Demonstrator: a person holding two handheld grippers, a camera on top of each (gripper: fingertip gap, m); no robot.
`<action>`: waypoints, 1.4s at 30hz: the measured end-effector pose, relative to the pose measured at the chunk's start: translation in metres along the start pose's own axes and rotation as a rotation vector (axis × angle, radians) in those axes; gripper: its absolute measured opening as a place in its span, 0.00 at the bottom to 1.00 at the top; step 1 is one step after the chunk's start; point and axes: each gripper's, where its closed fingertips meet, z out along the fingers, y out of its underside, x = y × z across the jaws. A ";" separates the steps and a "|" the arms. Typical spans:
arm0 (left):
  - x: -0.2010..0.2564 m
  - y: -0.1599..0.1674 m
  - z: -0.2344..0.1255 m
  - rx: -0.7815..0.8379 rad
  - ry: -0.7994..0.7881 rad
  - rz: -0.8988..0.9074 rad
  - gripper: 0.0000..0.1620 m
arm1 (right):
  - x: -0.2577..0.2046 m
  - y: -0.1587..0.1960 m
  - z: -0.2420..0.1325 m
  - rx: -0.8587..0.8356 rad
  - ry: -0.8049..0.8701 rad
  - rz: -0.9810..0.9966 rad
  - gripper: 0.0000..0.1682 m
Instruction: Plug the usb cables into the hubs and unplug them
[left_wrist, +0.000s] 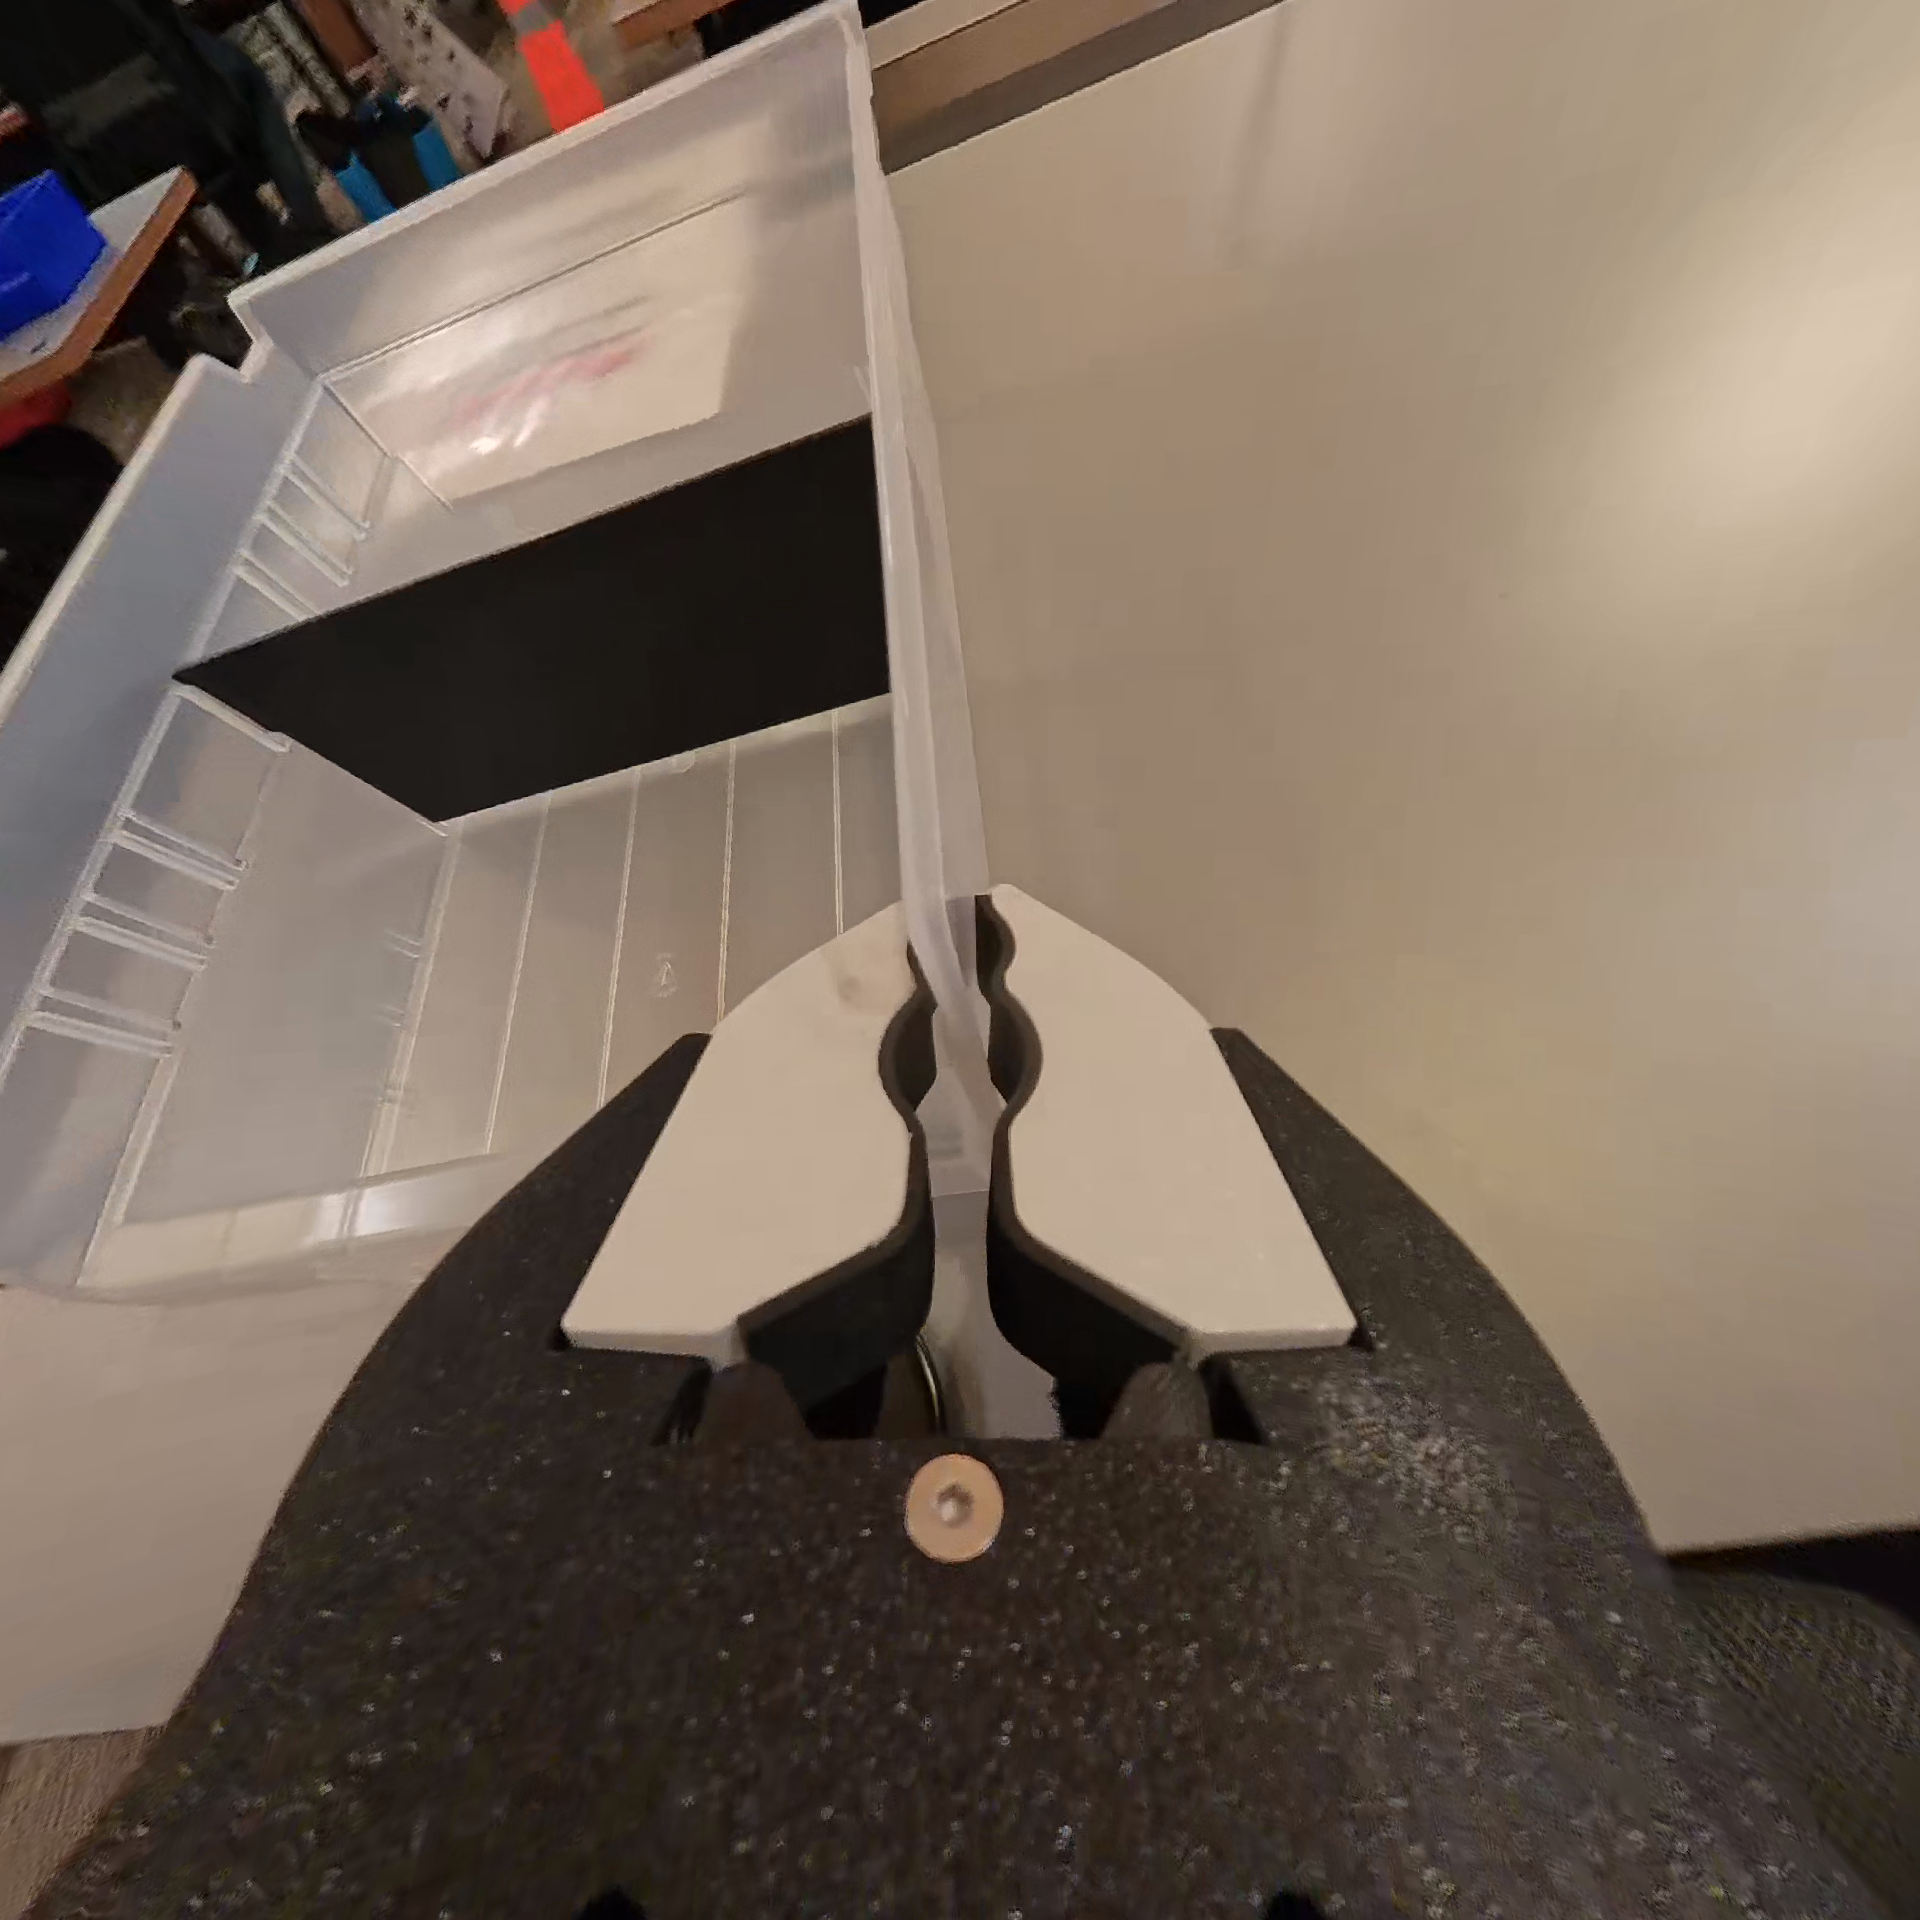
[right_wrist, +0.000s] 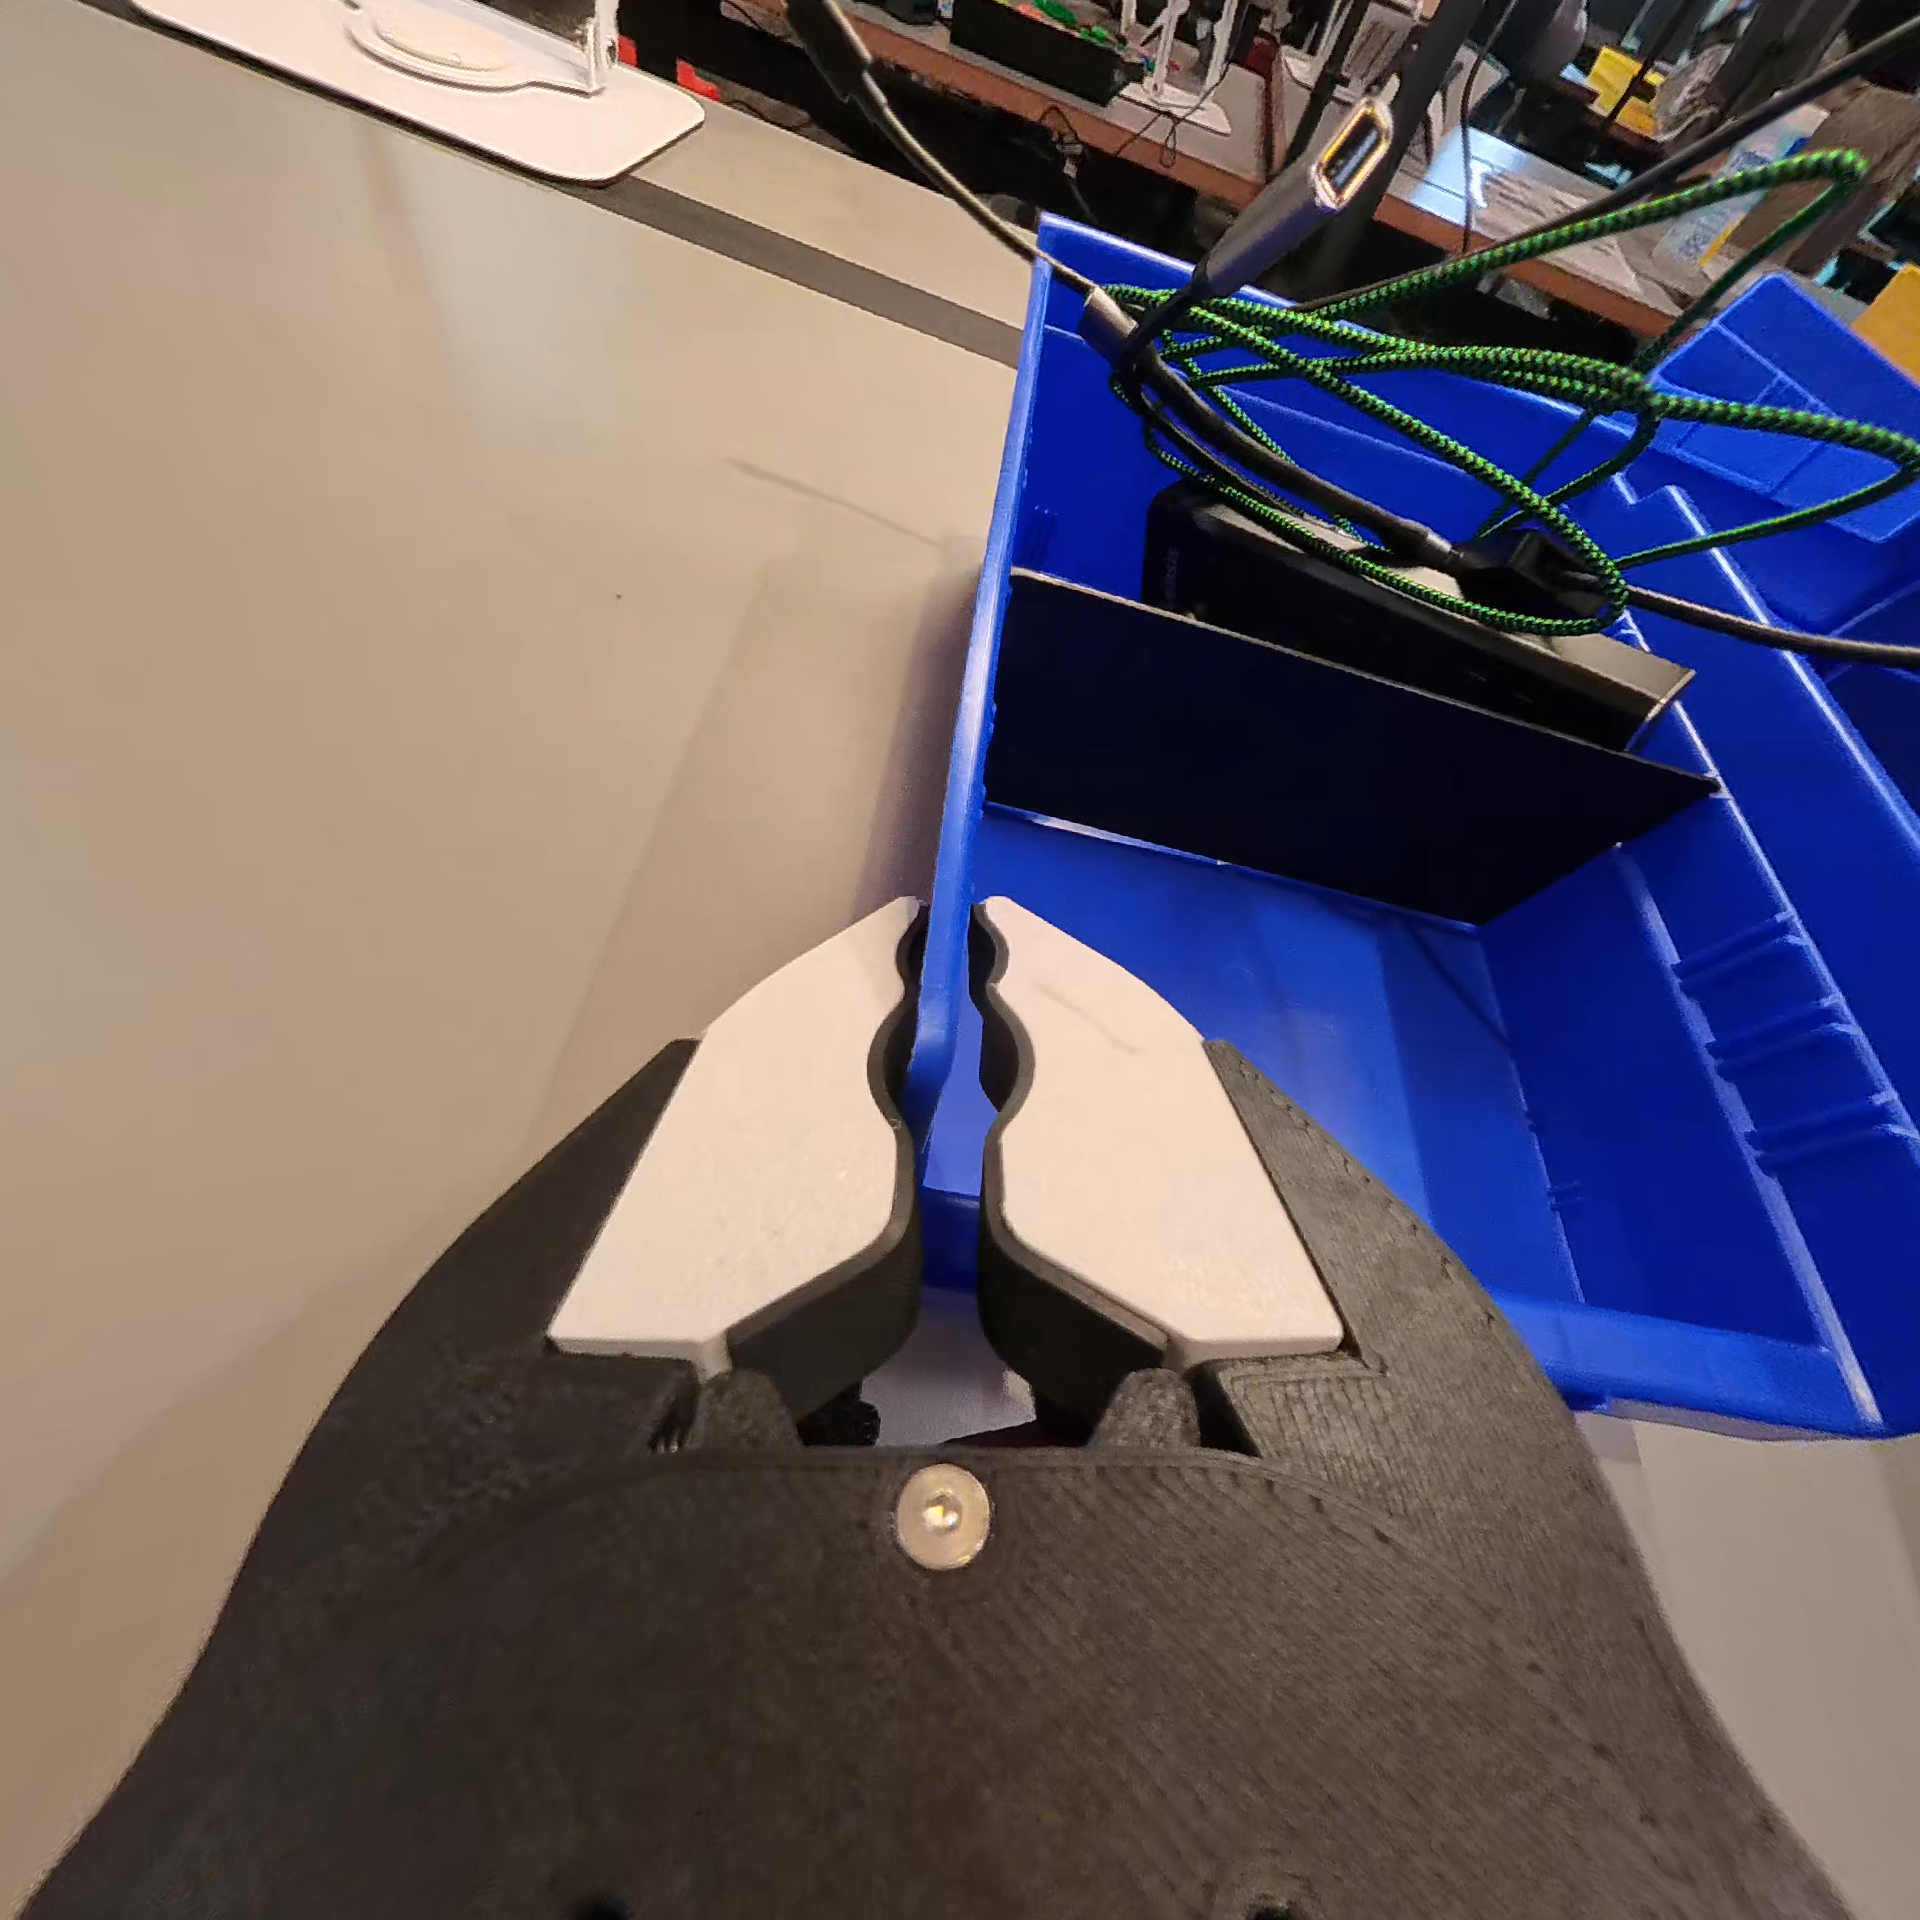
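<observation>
Left tongs (left_wrist: 951, 935) clamp clear bin (left_wrist: 914, 644) wall; right tongs (right_wrist: 948, 935) clamp blue bin (right_wrist: 951, 831) wall.

My left camera looks forward and down along my left tool (left_wrist: 951, 925), very near the clear bin (left_wrist: 436, 935), whose wall runs away from the lens. My right camera does likewise at the blue bin (right_wrist: 1351, 1091). Both views share only the pale tabletop (left_wrist: 1403, 727).

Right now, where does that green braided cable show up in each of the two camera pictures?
Left wrist view: not in it; only a clear bin shows.
Right wrist view: upper right, the green braided cable loops above the blue bin.
Shared landmark: the pale tabletop; each bin holds a black divider.
</observation>
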 end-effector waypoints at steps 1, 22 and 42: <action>0.005 -0.001 -0.004 0.016 0.021 0.021 0.03 | 0.000 0.001 -0.002 0.002 -0.007 -0.003 0.03; 0.124 -0.023 -0.068 0.304 0.637 0.418 0.04 | -0.040 -0.016 0.002 0.056 -0.294 -0.109 0.02; 0.201 -0.028 -0.097 0.399 1.158 0.649 0.04 | -0.104 -0.080 0.079 0.066 -0.794 -0.360 0.02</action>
